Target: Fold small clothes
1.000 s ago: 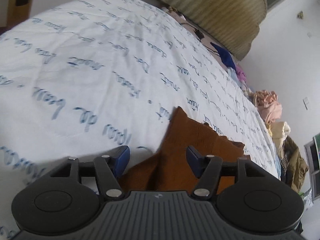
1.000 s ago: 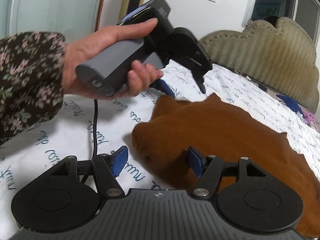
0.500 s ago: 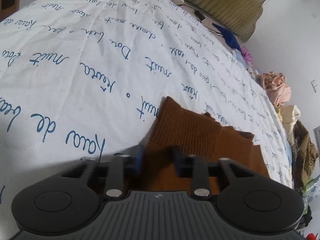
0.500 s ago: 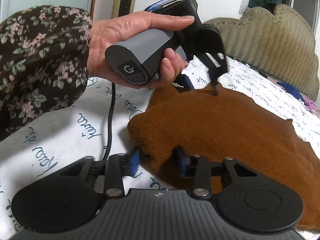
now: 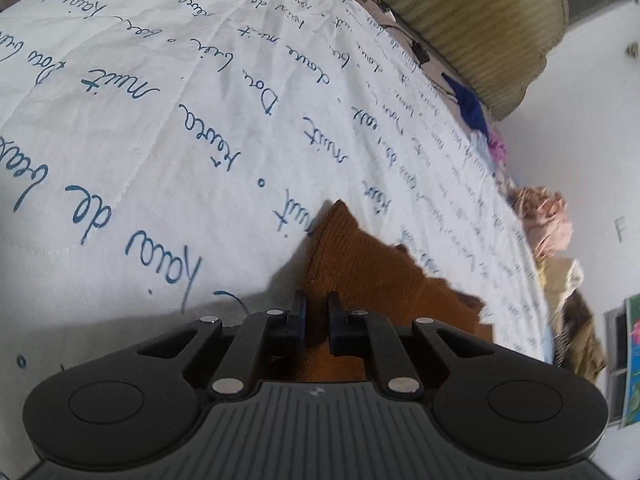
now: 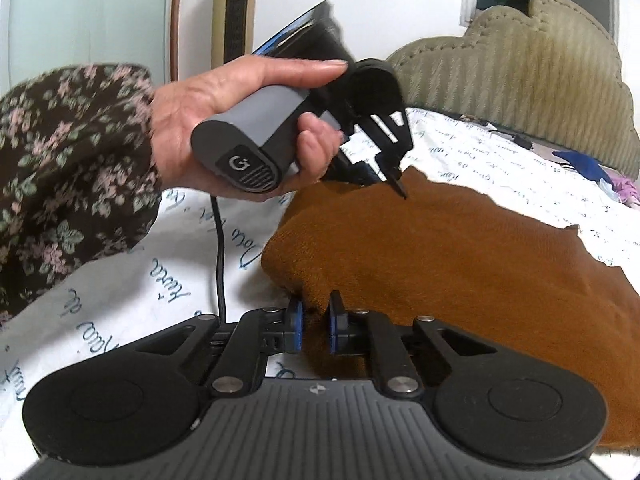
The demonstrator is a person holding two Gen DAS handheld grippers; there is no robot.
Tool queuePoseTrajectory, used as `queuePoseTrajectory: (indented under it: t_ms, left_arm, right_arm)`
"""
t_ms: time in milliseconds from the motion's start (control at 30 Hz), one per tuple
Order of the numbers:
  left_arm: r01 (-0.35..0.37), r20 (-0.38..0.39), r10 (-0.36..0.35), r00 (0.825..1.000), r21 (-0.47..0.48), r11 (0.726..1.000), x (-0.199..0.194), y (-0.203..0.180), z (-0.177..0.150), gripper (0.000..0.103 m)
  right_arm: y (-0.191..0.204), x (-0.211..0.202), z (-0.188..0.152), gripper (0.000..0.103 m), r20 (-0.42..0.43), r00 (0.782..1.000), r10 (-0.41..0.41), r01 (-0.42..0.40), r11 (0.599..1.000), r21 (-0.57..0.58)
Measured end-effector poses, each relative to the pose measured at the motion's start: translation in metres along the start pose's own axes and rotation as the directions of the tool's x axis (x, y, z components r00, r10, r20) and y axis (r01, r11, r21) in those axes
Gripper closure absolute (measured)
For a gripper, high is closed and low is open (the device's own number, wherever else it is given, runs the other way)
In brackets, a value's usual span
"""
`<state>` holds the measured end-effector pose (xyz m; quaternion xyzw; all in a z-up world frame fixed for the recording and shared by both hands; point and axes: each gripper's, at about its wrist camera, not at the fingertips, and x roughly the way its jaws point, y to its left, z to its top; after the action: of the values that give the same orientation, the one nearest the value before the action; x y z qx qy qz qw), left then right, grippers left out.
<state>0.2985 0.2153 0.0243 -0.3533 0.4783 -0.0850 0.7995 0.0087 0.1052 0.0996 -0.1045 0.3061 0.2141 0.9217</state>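
Both claws have pinched edges of the brown knit garment (image 6: pixel 460 248) lying on the bed (image 5: pixel 160 140): right claw (image 6: pixel 316 320) at 6 o'clock, left claw (image 5: pixel 316 316) likewise. Next, probably (1 fold pending), lift together and carry over.

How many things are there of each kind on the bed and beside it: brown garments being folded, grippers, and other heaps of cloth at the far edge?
Brown garment: 1
Grippers: 2, the left gripper and the right gripper
Other cloth heaps: 3, blue, pink, cream
Total: 6
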Motion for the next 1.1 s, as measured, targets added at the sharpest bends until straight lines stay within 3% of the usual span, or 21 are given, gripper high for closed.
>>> queuePoseTrajectory:
  t_ms: [267,433,767,1100]
  left_arm:
    - [0.007,0.017,-0.006,1.0,-0.033,0.999,-0.01,-0.022,-0.001,0.093]
    - [0.001,0.027,0.0,1.0,-0.01,1.0,-0.01,-0.057,-0.006,0.093]
    - [-0.025,0.008,0.025,1.0,0.091,0.996,0.033,-0.166,-0.041,0.093]
    - [0.042,-0.079,-0.023,0.997,0.252,0.967,0.109,-0.292,-0.117,0.094]
  right_arm:
    - [-0.022,-0.017,-0.004,0.089,0.078,0.997,0.007,-0.012,0.998,0.066]
    - [-0.046,-0.03,-0.005,0.09,0.126,0.992,-0.007,-0.008,0.993,0.115]
    - [-0.124,-0.08,-0.023,0.09,0.208,0.974,-0.088,0.031,0.965,0.262]
    - [-0.228,-0.133,-0.066,0.09,0.215,0.94,-0.267,0.167,0.905,0.391]
